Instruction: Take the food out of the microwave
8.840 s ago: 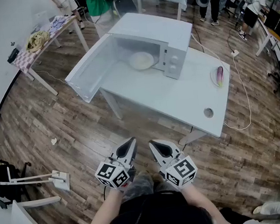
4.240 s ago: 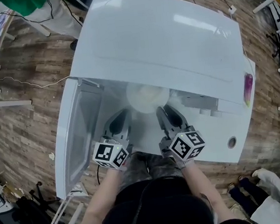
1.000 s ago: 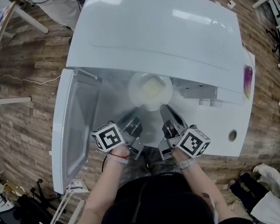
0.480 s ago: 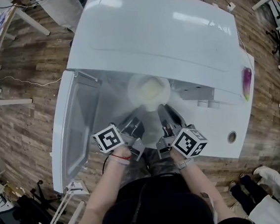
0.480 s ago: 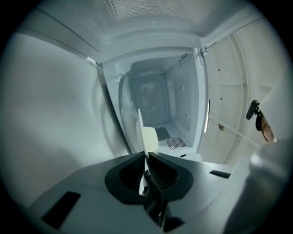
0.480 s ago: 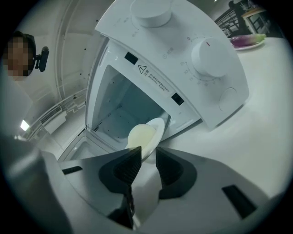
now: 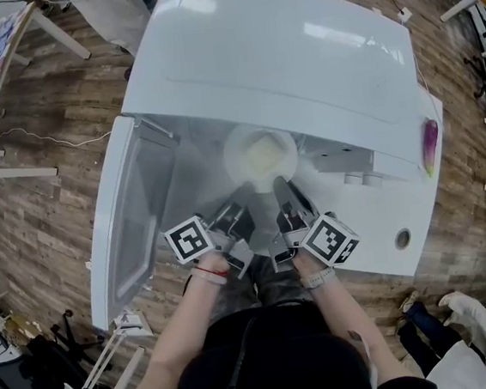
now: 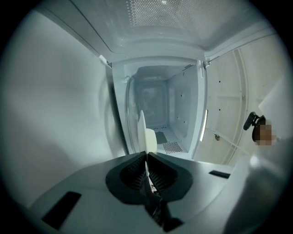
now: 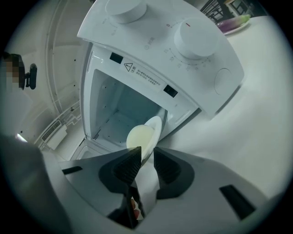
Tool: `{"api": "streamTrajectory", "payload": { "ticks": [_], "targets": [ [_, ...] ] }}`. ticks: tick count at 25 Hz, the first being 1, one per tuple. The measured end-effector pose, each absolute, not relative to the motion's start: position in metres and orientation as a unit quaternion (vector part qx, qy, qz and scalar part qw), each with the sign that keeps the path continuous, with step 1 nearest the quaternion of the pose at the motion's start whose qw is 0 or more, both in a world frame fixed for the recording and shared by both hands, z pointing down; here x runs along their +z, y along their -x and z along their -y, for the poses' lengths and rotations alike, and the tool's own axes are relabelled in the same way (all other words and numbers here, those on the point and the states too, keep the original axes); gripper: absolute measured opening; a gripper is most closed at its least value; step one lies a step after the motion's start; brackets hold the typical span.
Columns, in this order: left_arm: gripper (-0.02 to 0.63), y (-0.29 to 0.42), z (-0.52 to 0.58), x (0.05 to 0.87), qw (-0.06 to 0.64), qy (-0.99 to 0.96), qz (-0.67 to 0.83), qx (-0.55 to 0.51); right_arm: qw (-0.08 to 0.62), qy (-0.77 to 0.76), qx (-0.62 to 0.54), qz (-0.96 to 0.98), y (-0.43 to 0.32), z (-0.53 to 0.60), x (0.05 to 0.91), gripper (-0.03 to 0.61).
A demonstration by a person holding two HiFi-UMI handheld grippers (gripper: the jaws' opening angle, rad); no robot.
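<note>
The white microwave (image 7: 279,47) stands with its door (image 7: 129,218) swung open to the left. A white plate (image 7: 260,155) of pale food (image 7: 264,151) lies at the mouth of the cavity. My left gripper (image 7: 236,213) is rolled onto its side. Its jaws have just been closing, and they pinch the plate's near rim, which shows edge-on as a thin white blade (image 8: 142,130) above that gripper (image 8: 146,157). My right gripper (image 7: 278,187) is shut on the rim beside it. In the right gripper view the plate (image 9: 157,124) and its food (image 9: 139,137) rise just past the gripper (image 9: 145,156).
The microwave's control panel with two knobs (image 9: 192,39) is at the right of the opening. A purple eggplant on a small plate (image 7: 429,139) lies on the white table (image 7: 376,227) at the right. Wooden floor surrounds the table.
The left gripper's jaws have closed onto the plate's near rim and it has rolled slightly. The right gripper and the plate have hardly moved.
</note>
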State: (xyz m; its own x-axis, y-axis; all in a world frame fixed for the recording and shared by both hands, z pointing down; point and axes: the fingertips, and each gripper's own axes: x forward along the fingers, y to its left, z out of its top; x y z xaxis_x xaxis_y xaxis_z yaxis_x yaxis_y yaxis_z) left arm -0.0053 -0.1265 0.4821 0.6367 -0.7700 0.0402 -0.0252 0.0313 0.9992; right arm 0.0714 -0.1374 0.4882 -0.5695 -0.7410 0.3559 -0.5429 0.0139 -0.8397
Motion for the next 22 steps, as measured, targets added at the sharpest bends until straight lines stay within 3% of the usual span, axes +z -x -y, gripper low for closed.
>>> {"api": "streamTrajectory", "payload": {
  "ticks": [22],
  "targets": [
    [0.026,0.015,0.107,0.476,0.623,-0.655,0.314,-0.29,0.096,0.439,-0.523,-0.724,-0.061,0.12,0.476,0.089]
  ]
}}
